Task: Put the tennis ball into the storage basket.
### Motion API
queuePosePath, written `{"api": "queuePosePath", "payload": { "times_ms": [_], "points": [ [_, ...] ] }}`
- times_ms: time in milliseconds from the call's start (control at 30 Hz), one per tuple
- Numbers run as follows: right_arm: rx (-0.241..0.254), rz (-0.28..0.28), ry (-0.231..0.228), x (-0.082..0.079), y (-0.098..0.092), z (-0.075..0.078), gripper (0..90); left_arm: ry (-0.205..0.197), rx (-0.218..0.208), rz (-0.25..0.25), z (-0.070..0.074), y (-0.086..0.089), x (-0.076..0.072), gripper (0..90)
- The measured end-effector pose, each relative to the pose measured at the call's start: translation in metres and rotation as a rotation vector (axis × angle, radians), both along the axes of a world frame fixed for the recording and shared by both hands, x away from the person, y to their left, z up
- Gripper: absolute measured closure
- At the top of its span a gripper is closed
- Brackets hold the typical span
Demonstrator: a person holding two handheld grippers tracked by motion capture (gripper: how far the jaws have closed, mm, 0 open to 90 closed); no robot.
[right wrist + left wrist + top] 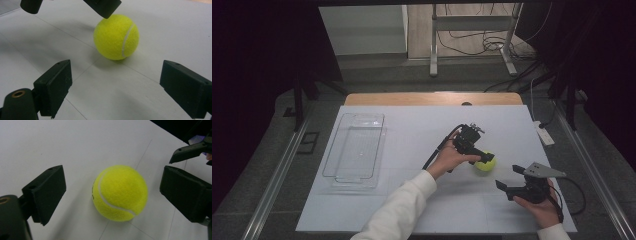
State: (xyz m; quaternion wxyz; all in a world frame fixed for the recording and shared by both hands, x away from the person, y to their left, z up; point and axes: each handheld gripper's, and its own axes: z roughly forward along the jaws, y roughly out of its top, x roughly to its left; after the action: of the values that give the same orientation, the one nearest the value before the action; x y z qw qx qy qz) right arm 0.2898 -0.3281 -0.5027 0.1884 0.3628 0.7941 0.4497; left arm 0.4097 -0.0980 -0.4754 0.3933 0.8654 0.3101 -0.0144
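Observation:
A yellow tennis ball (485,163) rests on the white table sheet (412,125), right of centre. My left gripper (483,159) hangs over it with its jaws open to either side. In the left gripper view the ball (120,193) lies between the two black pads (47,192) with a gap on each side, touching neither. My right gripper (509,178) is held low near the front right, open, pointing at the ball from a short way off. In the right gripper view the ball (116,36) lies beyond its empty jaws, and the left gripper's fingers (105,6) hang above the ball.
A clear plastic tray (355,150) stands empty on the left side of the sheet. A white power strip (544,134) lies off the sheet's right edge. A metal stand (472,40) and cables are on the floor beyond the table.

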Motion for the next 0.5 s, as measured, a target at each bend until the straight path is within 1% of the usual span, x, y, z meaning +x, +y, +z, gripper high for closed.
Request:
{"api": "queuePosePath", "payload": {
  "times_ms": [167, 500],
  "points": [
    [-0.001, 0.002, 0.000, 0.000, 0.000, 0.000, 11.4, 0.009, -0.001, 0.006, -0.002, -0.003, 0.001, 7.0],
    [-0.003, 0.005, 0.003, 0.000, 0.000, -0.001, 11.3, 0.020, 0.016, -0.013, -0.009, -0.011, 0.001, 6.8]
  ]
}}
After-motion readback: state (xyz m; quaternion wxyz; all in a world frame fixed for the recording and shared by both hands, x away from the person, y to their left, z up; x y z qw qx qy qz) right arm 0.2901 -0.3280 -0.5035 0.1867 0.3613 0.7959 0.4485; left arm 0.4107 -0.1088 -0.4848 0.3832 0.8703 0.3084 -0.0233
